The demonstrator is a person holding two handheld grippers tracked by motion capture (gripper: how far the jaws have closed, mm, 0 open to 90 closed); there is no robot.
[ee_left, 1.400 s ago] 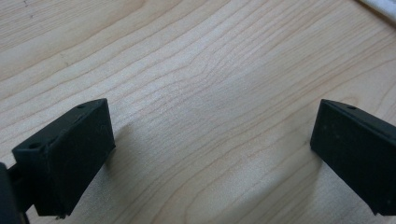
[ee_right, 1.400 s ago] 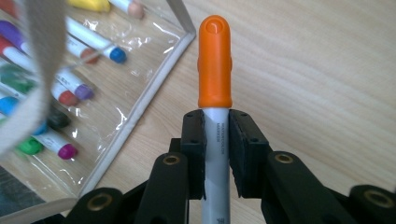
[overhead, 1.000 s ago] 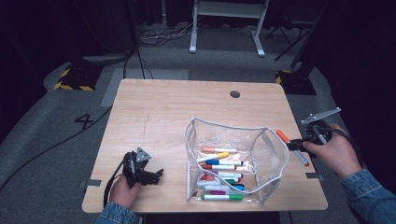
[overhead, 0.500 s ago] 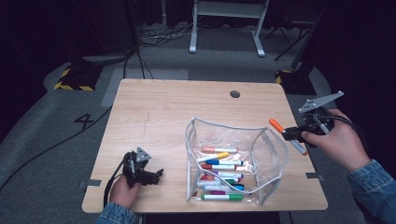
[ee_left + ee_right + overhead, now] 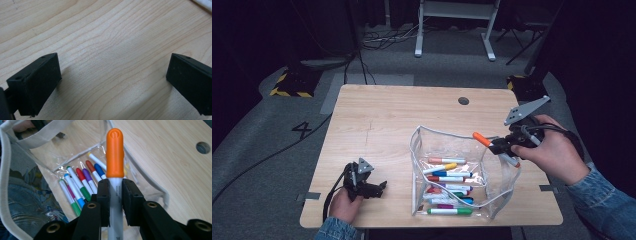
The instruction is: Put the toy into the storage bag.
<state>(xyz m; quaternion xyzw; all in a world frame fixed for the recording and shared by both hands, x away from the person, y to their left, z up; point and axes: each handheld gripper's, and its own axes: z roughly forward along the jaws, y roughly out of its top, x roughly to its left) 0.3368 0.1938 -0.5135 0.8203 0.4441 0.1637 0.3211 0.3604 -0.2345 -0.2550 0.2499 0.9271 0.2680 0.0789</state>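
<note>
The right tool [image 5: 115, 192] pinches a grey-barrelled marker [image 5: 115, 157] with an orange cap, held above the right rim of the clear pouch [image 5: 422, 150]. The left tool [image 5: 113, 82], spread wide, rests on the counter [image 5: 387, 115] at near left.

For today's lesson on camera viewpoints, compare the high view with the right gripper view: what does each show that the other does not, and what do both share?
High view alone: the left claw, jaws open and empty, low over the light wooden table, and the grey floor with cables.

Right gripper view alone: grey print on the white barrel of the orange-capped marker, and both black pads pressed against that barrel.

Both: the right claw clamped on that marker, the clear plastic pouch with grey trim holding coloured markers, and the table's round hole.
</note>
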